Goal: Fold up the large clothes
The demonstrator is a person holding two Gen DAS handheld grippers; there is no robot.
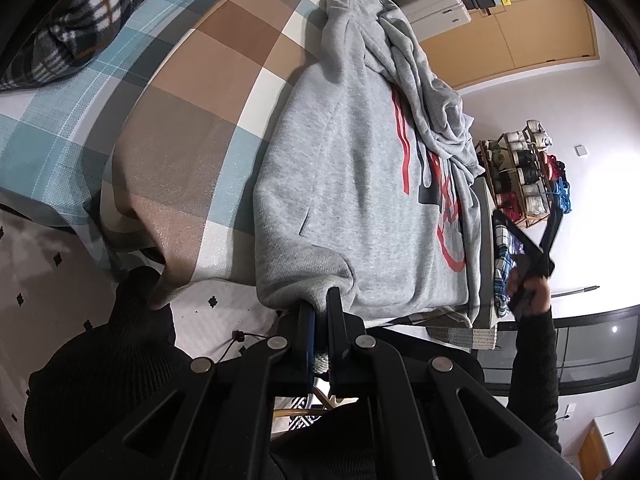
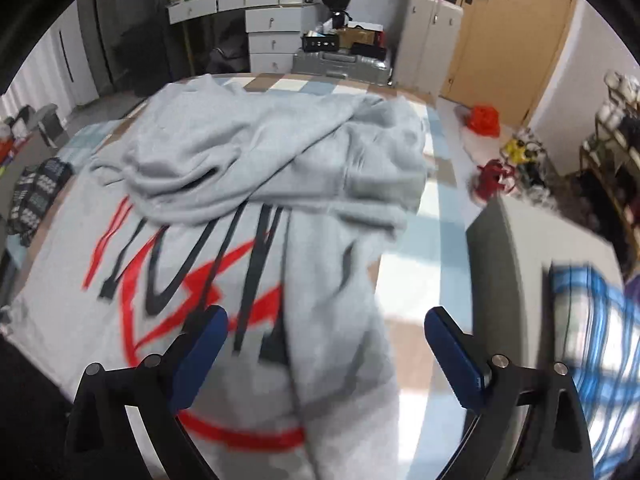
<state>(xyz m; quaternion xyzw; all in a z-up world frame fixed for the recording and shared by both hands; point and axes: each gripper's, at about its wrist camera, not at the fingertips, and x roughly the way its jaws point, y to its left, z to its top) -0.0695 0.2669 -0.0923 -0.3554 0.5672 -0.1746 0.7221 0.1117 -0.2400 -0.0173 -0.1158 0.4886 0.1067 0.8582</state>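
A grey sweatshirt (image 1: pixel 352 168) with red and black print lies spread on the checked bed cover (image 1: pixel 192 120). A sleeve and bunched fabric lie across its upper part (image 2: pixel 248 152). My left gripper (image 1: pixel 322 308) is shut on the sweatshirt's hem corner at the near edge of the bed. My right gripper (image 2: pixel 326 316) hovers above the printed front and the garment's right edge. Its blue pads stand wide apart and press on nothing. The left wrist view also shows the right gripper (image 1: pixel 528 212) open at the far right, in a dark-sleeved hand (image 1: pixel 532 296).
A plaid pillow (image 1: pixel 92 12) lies on the bed's far side. A grey box (image 2: pixel 520 248) with a blue checked cloth (image 2: pixel 580 340) stands beside the bed. A wooden rack (image 1: pixel 524 168), white drawers (image 2: pixel 272 28) and a door (image 2: pixel 512 40) ring the room.
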